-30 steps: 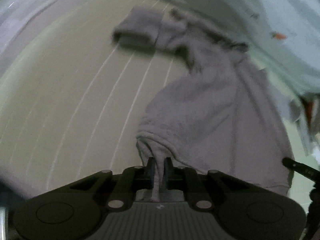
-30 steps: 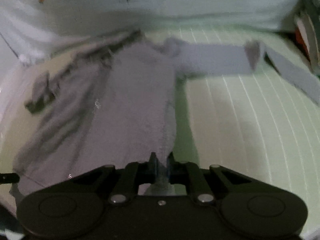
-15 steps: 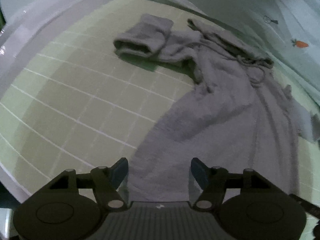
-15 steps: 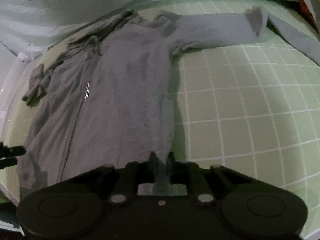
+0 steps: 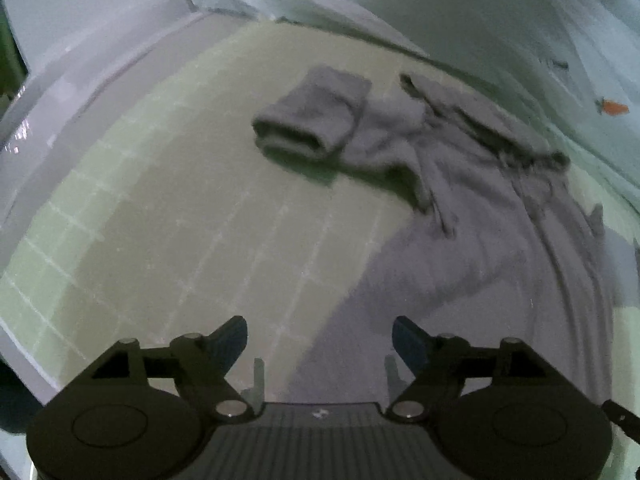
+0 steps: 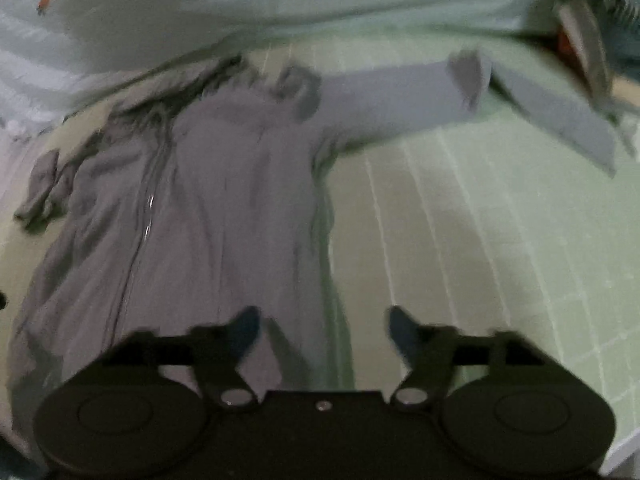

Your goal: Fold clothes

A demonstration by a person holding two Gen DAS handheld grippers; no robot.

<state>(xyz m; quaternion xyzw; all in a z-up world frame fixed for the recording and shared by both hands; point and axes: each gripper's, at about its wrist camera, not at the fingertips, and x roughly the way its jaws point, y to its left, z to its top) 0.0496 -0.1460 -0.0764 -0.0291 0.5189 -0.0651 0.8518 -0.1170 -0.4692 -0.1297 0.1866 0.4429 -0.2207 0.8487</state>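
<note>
A grey zip-up hoodie (image 5: 480, 248) lies spread flat on a green gridded mat (image 5: 160, 240), hem towards me. Its left sleeve (image 5: 316, 116) is bunched at the far side in the left wrist view. In the right wrist view the hoodie (image 6: 224, 208) shows its zipper, and its right sleeve (image 6: 392, 100) stretches out to the right. My left gripper (image 5: 319, 340) is open and empty above the hem's left corner. My right gripper (image 6: 322, 332) is open and empty above the hem's right edge.
A pale sheet with small carrot prints (image 6: 280, 0) lies bunched along the far edge of the mat. A second grey strip of cloth (image 6: 560, 120) lies at the far right, with other items (image 6: 580, 44) beyond. The white table edge (image 5: 80, 80) runs on the left.
Both grippers held the hoodie's hem a second ago. The left opened first, then the right. The hem now lies flat on the mat and both grippers have lifted off.
</note>
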